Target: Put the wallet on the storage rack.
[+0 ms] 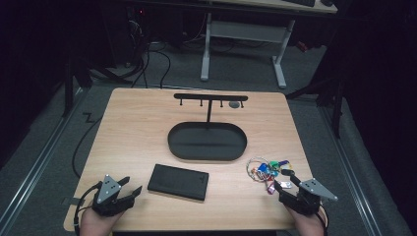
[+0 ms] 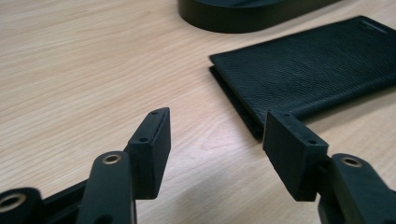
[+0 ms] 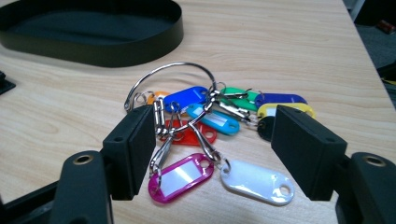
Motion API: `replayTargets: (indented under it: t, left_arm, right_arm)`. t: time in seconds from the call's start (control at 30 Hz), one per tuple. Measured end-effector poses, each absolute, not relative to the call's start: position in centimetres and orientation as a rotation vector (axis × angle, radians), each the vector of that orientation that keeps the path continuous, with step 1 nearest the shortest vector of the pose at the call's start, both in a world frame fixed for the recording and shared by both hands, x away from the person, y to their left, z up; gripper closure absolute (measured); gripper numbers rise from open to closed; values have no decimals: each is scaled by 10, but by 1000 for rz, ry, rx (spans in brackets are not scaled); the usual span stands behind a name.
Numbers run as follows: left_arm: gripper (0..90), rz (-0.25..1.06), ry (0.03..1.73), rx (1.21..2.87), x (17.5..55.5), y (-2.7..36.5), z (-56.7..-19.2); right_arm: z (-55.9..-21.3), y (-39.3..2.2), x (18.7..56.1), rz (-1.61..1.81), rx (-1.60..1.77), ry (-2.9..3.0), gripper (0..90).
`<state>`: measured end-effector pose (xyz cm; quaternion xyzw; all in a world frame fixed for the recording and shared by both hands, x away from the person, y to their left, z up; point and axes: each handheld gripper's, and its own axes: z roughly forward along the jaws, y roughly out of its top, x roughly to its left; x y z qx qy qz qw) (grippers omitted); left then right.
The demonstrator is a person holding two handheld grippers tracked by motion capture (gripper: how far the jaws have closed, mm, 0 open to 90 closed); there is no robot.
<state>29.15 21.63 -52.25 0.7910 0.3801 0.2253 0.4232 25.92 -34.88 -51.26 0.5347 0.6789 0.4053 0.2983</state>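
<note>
High view: I see the wooden table (image 1: 137, 128) with a black oval tray (image 1: 207, 141) at centre and a hook stand (image 1: 210, 98) rising from its far rim at 12 o'clock. A black leather wallet (image 1: 178, 181) lies flat at the tray's 7 o'clock. A bunch of coloured key tags (image 1: 268, 170) on a wire ring lies at the tray's 4 o'clock. The left gripper (image 1: 129, 187) rests at the table's near left corner; the right gripper (image 1: 285, 178) is at the near right, just beside the tags.

Left gripper view: jaws of the left gripper (image 2: 212, 140) stand apart with bare table between them. The wallet (image 2: 308, 70) lies ahead at 1 o'clock, untouched.

Right gripper view: jaws of the right gripper (image 3: 212, 149) stand wide, straddling the near end of the key tags (image 3: 210, 126); the pads do not press on them. The tray (image 3: 93, 28) is at 11 o'clock.

Judgement: nothing is picked up yet. Both items lie on the table outside the tray; every hook looks bare. Grasping and placing are all left.
</note>
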Motion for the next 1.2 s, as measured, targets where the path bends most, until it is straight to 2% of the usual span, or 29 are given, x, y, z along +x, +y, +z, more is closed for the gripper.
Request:
replayTargets:
  t: [0.37, 0.57, 0.8, 0.9, 0.97, 1.2]
  left_arm:
    - [399, 617, 904, 1999, 287, 209, -521]
    - [403, 555, 856, 2002, 282, 202, -521]
    - [509, 476, 793, 2015, 278, 190, -521]
    - [518, 472, 764, 2030, 277, 186, -521]
    - [555, 479, 733, 2038, 275, 183, -521]
    - [598, 413, 711, 2035, 272, 169, -518]
  right_arm:
    - [-509, -349, 255, 1087, 1412, 1790, 362]
    - [-508, -345, 259, 1110, 1432, 1806, 361]
    - [-511, -342, 261, 1081, 1403, 1832, 353]
    - [-512, -343, 261, 1083, 1406, 1829, 353]
    - [-512, -345, 261, 1084, 1412, 1823, 353]
    - [-512, -346, 260, 1077, 1412, 1824, 353]
